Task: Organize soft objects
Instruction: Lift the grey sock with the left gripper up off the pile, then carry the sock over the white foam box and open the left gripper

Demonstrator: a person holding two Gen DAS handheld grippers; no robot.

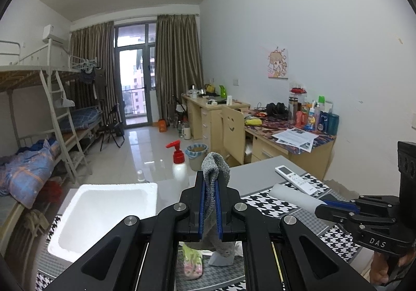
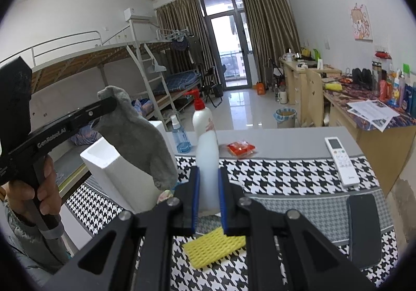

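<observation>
The left gripper is clamped tight on a grey sock, blue pads pinching it right at the fold so the top flops over the fingertips. In the right wrist view that same sock hangs down limp from the left gripper, lifted off the table and dangling just in front of a white foam box. From the left wrist camera the foam box sits down and to the left of the sock, open side up.

The right gripper has its pads on either side of a white cylinder thing, and they look closed against it. In the left wrist view it reads as a pale roll held out sideways by the right gripper over the houndstooth tablecloth.

On the cloth under the right gripper there's a yellow mesh foam sleeve. Farther back on the table: a white pump bottle with a red top, a blue spray bottle, a red snack packet, a white AC remote and a black phone near the right edge. A floral sock-looking thing lies below the left gripper.
</observation>
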